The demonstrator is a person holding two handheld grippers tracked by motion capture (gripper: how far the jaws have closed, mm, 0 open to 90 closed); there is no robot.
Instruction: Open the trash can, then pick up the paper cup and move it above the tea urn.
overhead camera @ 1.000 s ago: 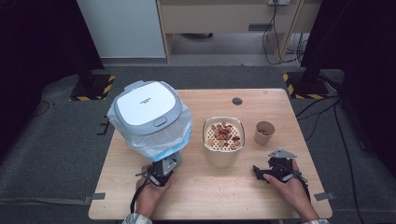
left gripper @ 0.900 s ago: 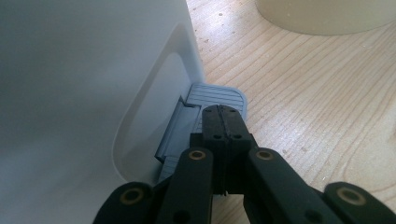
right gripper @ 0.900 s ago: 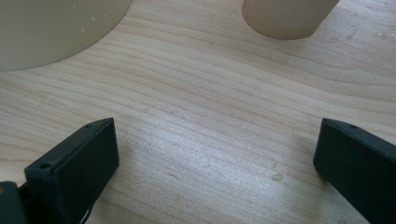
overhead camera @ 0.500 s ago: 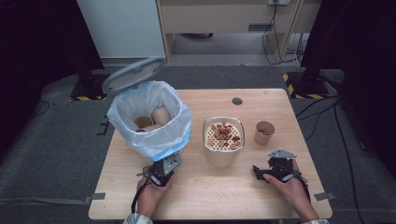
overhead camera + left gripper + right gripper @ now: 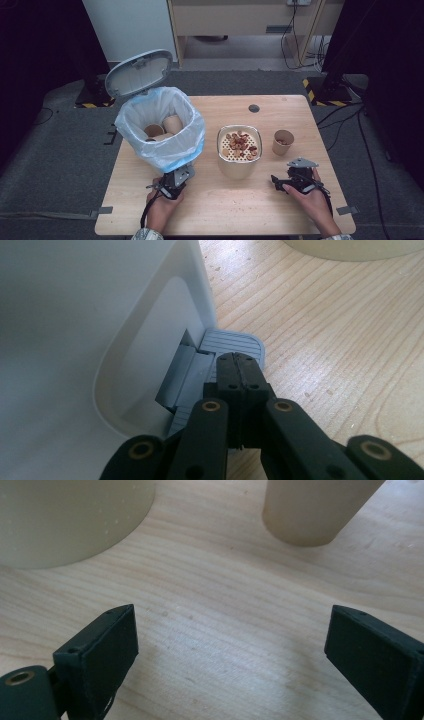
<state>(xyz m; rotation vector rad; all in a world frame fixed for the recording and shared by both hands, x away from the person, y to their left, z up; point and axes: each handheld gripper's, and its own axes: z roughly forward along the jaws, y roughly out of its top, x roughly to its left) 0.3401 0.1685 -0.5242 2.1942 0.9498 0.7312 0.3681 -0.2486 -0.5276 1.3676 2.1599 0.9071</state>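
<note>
A white pedal bin [image 5: 160, 130] lined with a clear bag stands at the table's left, its grey lid [image 5: 139, 72] tipped up and back. Paper cups [image 5: 165, 127] lie inside it. My left gripper [image 5: 172, 182] is shut, and its tips [image 5: 239, 370] press down on the bin's grey ribbed pedal [image 5: 235, 342]. My right gripper [image 5: 280, 182] rests low over the wood at the right, open. Its jaws [image 5: 240, 645] have just been closing a little, with nothing between them.
A cream bowl [image 5: 239, 150] with a perforated insert holding reddish-brown bits stands mid-table, close to the right gripper's left jaw [image 5: 65, 515]. A small paper cup [image 5: 283, 141] stands beyond the right gripper. A dark round grommet [image 5: 254, 108] sits near the far edge.
The bin's lid has swung from shut to fully open, uncovering the paper cups inside. Both hands have stayed where they were.
</note>
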